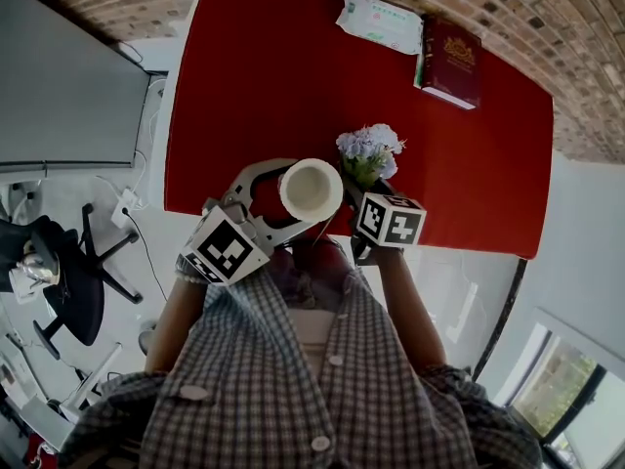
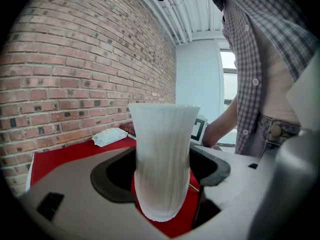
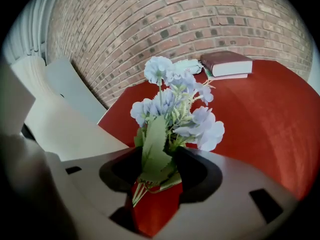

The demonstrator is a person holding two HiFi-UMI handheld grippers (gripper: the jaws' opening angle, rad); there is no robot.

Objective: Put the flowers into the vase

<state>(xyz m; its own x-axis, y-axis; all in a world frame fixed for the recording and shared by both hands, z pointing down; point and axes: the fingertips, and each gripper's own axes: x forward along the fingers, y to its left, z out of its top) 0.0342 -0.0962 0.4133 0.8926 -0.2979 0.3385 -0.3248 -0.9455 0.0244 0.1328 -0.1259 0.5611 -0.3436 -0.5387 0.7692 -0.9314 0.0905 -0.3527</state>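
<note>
Left gripper (image 2: 160, 170): your jaws are clamped on the white ribbed ceramic vase (image 2: 162, 159), one pad on each side of its lower body.
Vase: it is upright, mouth up, at the near edge of the red-topped table (image 1: 264, 76). You cannot tell whether its foot rests on the cloth.
Right gripper (image 3: 157, 170): your jaws stand apart. The bunch of pale blue artificial flowers with green leaves (image 3: 175, 114) sits between them. Leaves fill the gap, and the thin stems lie loose in the middle, not pinched.
Flowers: the heads point away from you over the red top, just beside the vase on its right in the head view.
Far edge of table: a dark red hardback book (image 1: 449, 62) lies beside a white pack of wipes (image 1: 381, 22).
Backdrop: the brown brick wall (image 3: 165, 19) stands behind the table.
</note>
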